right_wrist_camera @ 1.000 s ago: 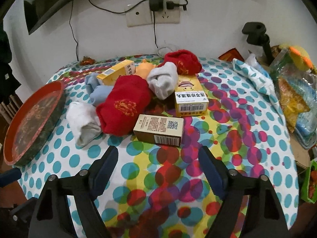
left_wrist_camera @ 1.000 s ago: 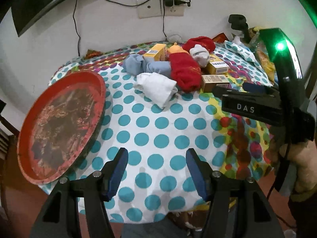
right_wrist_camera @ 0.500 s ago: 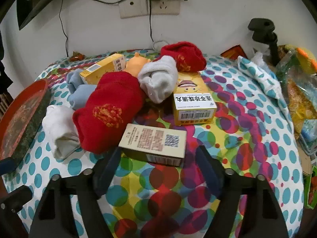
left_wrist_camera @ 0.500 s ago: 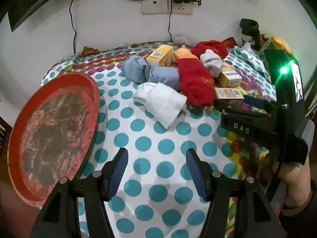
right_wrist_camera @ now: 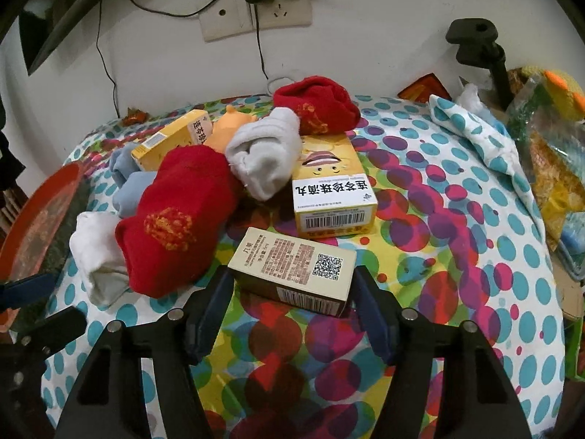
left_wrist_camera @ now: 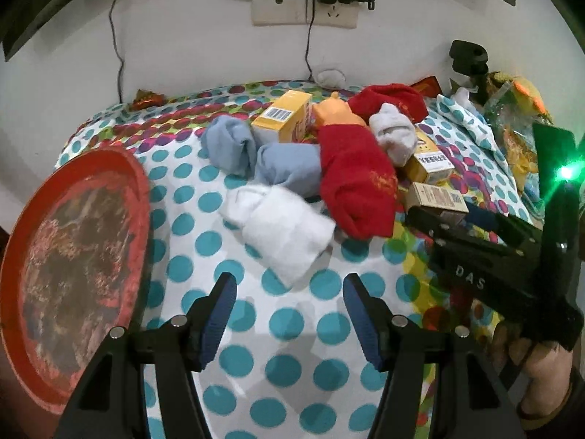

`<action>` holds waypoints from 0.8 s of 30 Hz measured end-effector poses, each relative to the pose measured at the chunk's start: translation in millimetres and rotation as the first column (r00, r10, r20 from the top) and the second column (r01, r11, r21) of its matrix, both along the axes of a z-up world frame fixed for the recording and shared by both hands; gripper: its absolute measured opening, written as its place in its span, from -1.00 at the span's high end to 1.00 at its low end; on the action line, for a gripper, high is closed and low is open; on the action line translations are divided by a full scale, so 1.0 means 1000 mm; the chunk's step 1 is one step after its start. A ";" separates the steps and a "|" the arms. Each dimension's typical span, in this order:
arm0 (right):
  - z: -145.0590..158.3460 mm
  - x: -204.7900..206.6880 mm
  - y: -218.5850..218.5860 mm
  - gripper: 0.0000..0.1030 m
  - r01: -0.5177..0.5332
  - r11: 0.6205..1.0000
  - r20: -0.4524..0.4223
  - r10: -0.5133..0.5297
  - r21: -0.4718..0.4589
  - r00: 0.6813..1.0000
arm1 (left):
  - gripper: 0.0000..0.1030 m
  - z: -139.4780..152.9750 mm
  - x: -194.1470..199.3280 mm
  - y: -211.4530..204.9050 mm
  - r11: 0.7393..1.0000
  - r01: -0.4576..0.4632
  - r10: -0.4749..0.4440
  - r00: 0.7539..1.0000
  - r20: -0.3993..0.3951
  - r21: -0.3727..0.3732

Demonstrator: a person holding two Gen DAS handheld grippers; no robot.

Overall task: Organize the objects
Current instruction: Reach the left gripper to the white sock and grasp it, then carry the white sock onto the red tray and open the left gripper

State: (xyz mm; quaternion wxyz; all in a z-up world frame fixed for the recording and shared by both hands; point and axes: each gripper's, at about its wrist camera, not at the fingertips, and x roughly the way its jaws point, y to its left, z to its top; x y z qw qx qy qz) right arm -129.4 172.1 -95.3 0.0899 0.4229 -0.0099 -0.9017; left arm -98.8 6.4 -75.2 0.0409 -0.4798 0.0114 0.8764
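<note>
Black tool (left_wrist_camera: 289,311), blue pads (left_wrist_camera: 219,314), "DAS" lettering

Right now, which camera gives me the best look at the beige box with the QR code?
The right wrist view: the beige box lies close and whole between the right gripper's closing jaws, its label and code readable. In the left wrist view the box is small, off to the right, partly hidden behind the right gripper.

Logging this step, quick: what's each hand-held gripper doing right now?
Left hand-held gripper: open, empty.
Right hand-held gripper: closing around the beige box, not yet gripping.
</note>
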 end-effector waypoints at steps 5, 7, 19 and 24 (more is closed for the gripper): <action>-0.001 0.000 0.000 -0.24 0.000 1.000 0.004 0.000 -0.010 1.000 | -0.21 -0.007 -0.015 -0.004 0.999 0.021 -0.022 1.000 -0.016 -0.040; -0.003 -0.002 0.001 -0.25 0.002 1.000 0.016 -0.002 -0.020 1.000 | -0.21 -0.010 -0.021 -0.008 0.999 0.026 -0.026 0.999 -0.018 -0.035; -0.004 -0.003 0.000 -0.25 0.004 1.000 0.021 -0.004 0.000 1.000 | -0.21 -0.034 -0.043 -0.014 0.998 0.065 -0.064 0.997 0.034 -0.017; -0.004 -0.003 0.001 -0.25 0.004 1.000 0.021 -0.004 0.002 1.000 | -0.21 -0.038 -0.042 -0.010 0.997 0.073 -0.073 0.997 0.024 -0.019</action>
